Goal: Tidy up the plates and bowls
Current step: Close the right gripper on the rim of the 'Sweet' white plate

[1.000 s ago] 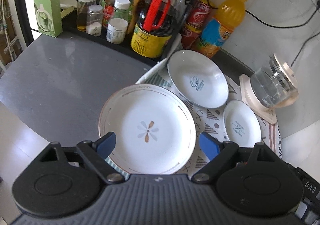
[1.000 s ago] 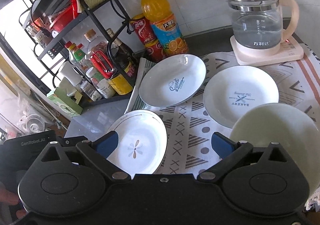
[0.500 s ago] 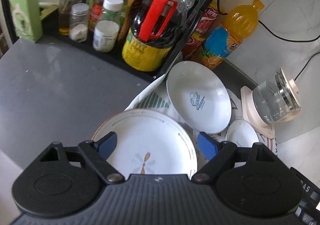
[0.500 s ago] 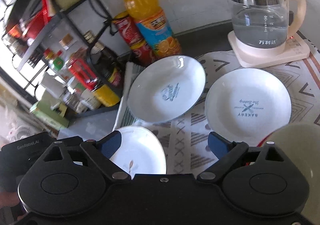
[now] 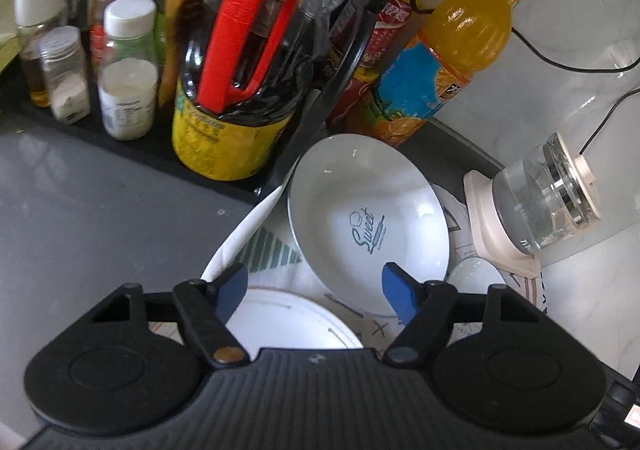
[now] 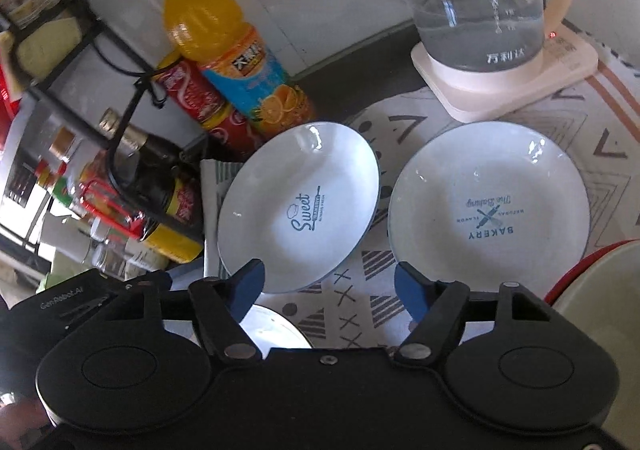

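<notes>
A white "Sweet" plate (image 5: 368, 226) (image 6: 298, 205) rests tilted on the patterned cloth (image 6: 360, 302). To its right lies a "Bakery" plate (image 6: 488, 209). A larger gold-rimmed plate (image 5: 288, 322) (image 6: 272, 334) sits nearest, mostly hidden by the gripper bodies. A cream bowl with a red outside (image 6: 600, 290) shows at the right edge. My left gripper (image 5: 316, 292) hovers above the near rim of the "Sweet" plate, its jaws closing with nothing pressed between them. My right gripper (image 6: 330, 288) hangs over the cloth by the same plate, jaws closing on nothing.
A black rack with bottles and jars (image 5: 128, 65), a yellow-labelled dark bottle with a red handle (image 5: 236, 89), an orange drink bottle (image 6: 224, 57) and red cans (image 6: 196, 97) crowd the back left. A glass kettle on its base (image 6: 492, 29) stands back right. Grey counter (image 5: 100, 230) lies left.
Both grippers moved forward and down toward the "Sweet" plate and narrowed their jaws. The gold-rimmed plate slid under the gripper bodies; the cream bowl shifted toward the right edge.
</notes>
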Demonstrator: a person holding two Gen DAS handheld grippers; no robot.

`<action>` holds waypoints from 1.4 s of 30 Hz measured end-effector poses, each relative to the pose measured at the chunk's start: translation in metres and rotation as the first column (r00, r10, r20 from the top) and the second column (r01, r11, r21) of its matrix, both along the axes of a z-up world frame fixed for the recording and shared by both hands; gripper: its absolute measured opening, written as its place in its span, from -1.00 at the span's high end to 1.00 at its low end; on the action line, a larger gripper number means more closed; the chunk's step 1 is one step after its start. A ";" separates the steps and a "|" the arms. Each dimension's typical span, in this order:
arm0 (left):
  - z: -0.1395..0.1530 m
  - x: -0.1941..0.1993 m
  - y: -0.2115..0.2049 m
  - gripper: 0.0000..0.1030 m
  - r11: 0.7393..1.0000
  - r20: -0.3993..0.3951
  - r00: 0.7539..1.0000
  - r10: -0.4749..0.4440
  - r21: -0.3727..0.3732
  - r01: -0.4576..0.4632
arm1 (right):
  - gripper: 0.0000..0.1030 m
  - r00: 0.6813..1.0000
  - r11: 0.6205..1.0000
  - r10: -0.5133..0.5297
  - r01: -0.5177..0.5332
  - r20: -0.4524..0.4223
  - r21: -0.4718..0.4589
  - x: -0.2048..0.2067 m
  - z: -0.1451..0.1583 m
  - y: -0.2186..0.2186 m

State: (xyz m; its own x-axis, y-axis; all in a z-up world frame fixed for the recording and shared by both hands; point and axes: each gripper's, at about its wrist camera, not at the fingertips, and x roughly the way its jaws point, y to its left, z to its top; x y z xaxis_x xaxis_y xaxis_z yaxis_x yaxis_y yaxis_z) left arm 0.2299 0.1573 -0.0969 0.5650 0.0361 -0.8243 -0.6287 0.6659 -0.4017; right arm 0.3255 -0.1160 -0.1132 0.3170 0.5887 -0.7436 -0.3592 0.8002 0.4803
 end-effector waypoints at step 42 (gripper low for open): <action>-0.104 0.045 0.038 0.81 0.980 0.021 0.999 0.034 -0.198 -0.030 | 0.78 0.954 0.977 -0.202 0.212 -0.220 0.023 0.037 -0.102 0.042</action>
State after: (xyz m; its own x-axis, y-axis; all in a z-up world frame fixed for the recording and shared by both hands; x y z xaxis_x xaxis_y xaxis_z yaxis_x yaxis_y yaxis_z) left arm 0.2751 0.1953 -0.2005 0.5863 -0.1080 -0.8029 -0.6367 0.5513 -0.5391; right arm 0.3627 -0.0738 -0.2156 0.2708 0.5621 -0.7815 -0.0717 0.8214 0.5659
